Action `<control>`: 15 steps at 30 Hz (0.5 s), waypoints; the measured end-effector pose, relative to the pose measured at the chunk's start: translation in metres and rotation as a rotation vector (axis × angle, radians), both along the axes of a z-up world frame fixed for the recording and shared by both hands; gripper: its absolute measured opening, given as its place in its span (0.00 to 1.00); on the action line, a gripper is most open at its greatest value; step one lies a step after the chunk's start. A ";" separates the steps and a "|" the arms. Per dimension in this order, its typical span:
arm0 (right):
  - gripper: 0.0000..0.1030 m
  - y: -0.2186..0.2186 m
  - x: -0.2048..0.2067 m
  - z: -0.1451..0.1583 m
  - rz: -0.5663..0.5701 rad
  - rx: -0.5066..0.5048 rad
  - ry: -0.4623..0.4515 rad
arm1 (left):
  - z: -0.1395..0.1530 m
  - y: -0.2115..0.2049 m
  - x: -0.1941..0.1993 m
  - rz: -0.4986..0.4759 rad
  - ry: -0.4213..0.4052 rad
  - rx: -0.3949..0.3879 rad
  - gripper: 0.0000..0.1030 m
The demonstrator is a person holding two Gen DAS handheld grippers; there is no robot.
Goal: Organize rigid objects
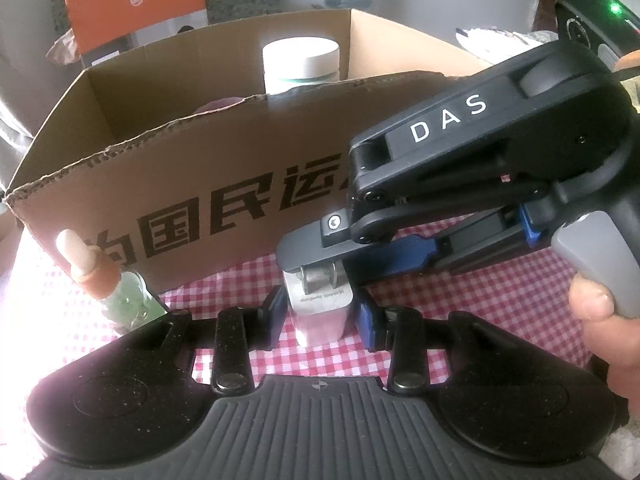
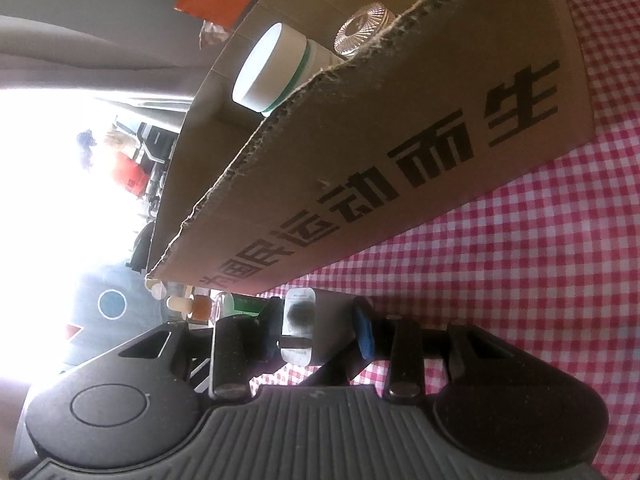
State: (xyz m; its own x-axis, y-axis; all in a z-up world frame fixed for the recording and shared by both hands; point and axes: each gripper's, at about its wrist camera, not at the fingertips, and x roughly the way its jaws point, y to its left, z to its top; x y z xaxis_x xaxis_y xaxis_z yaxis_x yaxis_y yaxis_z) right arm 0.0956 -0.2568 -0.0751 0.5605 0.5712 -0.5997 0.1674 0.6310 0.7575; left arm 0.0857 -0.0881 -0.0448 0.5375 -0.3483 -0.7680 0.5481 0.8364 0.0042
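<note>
Both the left gripper and right gripper pinch one small silver block on the checked tablecloth, beside the cardboard box.

Silver lighter, upright, before cardboard box

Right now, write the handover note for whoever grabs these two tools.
Left tool: pads pressed on the sides of the white plug adapter.
Right tool: straddles the same adapter from the right; grip unclear.
The adapter stands on the checked cloth in front of the cardboard box.
Done: white jar is in the box.
Left: the adapter, then the small bottle beside the box.
</note>
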 end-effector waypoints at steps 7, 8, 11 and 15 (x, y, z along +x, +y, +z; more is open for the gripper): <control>0.41 0.002 0.001 -0.002 -0.006 0.003 -0.002 | 0.001 0.002 -0.004 -0.001 -0.002 0.007 0.34; 0.41 0.002 0.002 -0.002 -0.006 0.003 -0.002 | 0.001 0.001 -0.004 0.000 -0.001 0.009 0.34; 0.41 0.002 0.002 -0.002 -0.006 0.002 -0.002 | 0.001 -0.001 -0.004 0.005 0.003 0.009 0.34; 0.41 0.002 0.002 -0.003 -0.007 -0.005 -0.002 | 0.003 -0.001 -0.002 0.003 0.009 0.010 0.34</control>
State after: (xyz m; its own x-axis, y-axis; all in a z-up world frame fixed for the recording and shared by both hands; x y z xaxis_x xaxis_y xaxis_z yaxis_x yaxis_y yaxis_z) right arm 0.0971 -0.2551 -0.0785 0.5661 0.5642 -0.6010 0.1701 0.6334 0.7549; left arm 0.0834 -0.0887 -0.0422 0.5317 -0.3388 -0.7762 0.5457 0.8379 0.0081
